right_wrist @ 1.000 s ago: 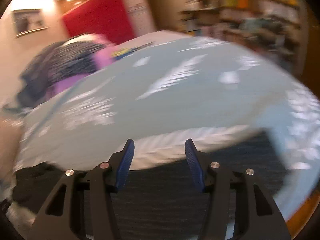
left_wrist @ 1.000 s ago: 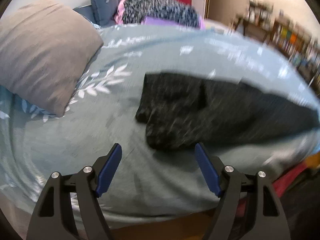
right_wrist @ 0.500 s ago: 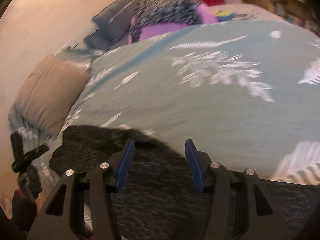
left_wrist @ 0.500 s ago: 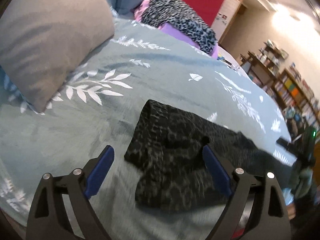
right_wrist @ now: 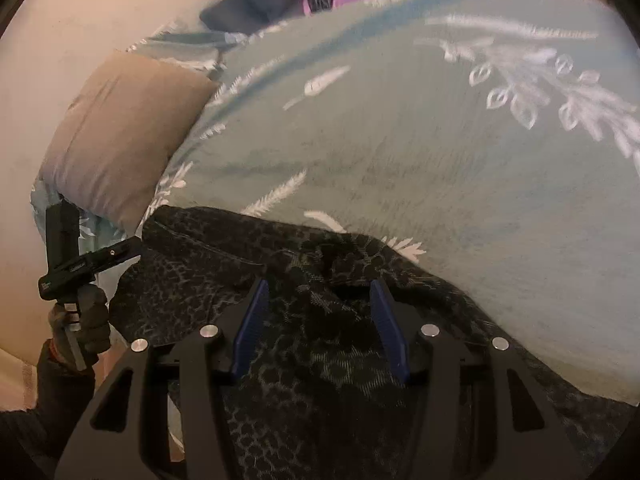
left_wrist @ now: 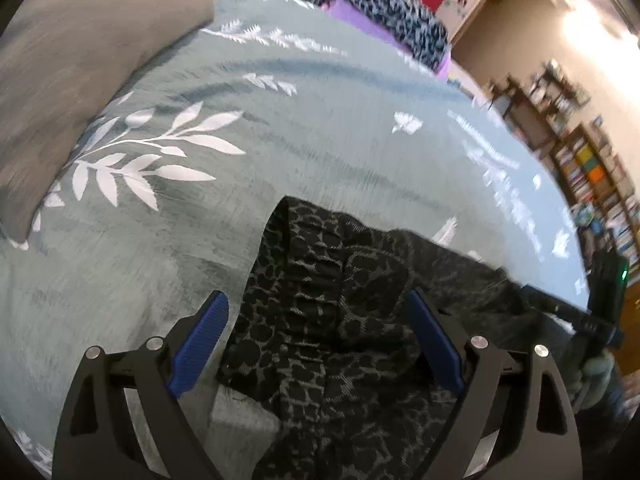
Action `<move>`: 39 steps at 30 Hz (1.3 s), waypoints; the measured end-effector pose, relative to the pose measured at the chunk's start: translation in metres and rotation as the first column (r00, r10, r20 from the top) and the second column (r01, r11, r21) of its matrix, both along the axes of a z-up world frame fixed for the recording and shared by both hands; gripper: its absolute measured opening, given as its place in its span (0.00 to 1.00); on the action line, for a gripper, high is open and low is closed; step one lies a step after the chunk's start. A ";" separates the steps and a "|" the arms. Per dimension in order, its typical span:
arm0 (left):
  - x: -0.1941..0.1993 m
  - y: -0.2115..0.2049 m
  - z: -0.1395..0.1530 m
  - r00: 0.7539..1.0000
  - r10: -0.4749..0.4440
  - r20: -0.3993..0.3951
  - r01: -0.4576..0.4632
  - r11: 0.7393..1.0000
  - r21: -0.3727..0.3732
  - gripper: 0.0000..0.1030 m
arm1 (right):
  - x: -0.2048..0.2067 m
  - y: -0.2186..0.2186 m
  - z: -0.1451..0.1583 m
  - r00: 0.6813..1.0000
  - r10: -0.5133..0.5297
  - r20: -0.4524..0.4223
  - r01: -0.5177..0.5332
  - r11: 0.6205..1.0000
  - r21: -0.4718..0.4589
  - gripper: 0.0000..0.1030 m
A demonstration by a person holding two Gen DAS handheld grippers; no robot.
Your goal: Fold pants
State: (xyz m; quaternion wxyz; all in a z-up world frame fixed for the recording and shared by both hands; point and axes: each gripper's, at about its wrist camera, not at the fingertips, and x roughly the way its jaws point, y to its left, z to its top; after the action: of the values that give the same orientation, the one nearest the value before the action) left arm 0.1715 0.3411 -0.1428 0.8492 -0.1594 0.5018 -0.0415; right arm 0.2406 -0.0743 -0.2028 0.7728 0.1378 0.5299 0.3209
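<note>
Approach phase: both grippers hang over the dark leopard-print pants (left_wrist: 320, 320) lying rumpled on the teal leaf-print bedspread (left_wrist: 280, 140), toward six o'clock. Left gripper (left_wrist: 316, 336) jaws spread wide; right gripper (right_wrist: 320, 324) jaws spread too, nothing pinched. Next, I'd judge: descend and clamp an edge.

This is a bedroom in a home. A big bed (left_wrist: 340, 140) has a green blanket (right_wrist: 460, 200) with white leaves on it, and a brown pillow (right_wrist: 120, 136) at its left edge. Shelves (left_wrist: 592, 176) full of books (a bit blurry) stand by the wall.
</note>
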 end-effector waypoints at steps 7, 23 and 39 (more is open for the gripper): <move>0.014 -0.012 -0.009 0.997 -0.058 -0.046 0.060 0.997 0.046 0.60 | 0.000 0.024 -0.018 0.995 0.090 -0.048 -0.091 0.996 -0.014 0.53; 0.045 -0.021 0.024 0.996 -0.025 0.085 0.012 0.988 0.152 0.31 | 0.032 0.016 -0.012 0.998 -0.040 0.054 0.040 0.999 0.011 0.12; 0.008 -0.011 0.027 0.986 0.077 0.148 -0.121 0.940 0.320 0.68 | 0.014 -0.004 0.006 0.983 -0.131 0.127 0.137 0.990 -0.037 0.52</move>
State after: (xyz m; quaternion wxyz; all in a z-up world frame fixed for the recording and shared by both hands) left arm 0.1795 0.3298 -0.1160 0.8964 -0.0381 0.4352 0.0747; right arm 0.2543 -0.0781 -0.1964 0.8271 0.1352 0.4773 0.2642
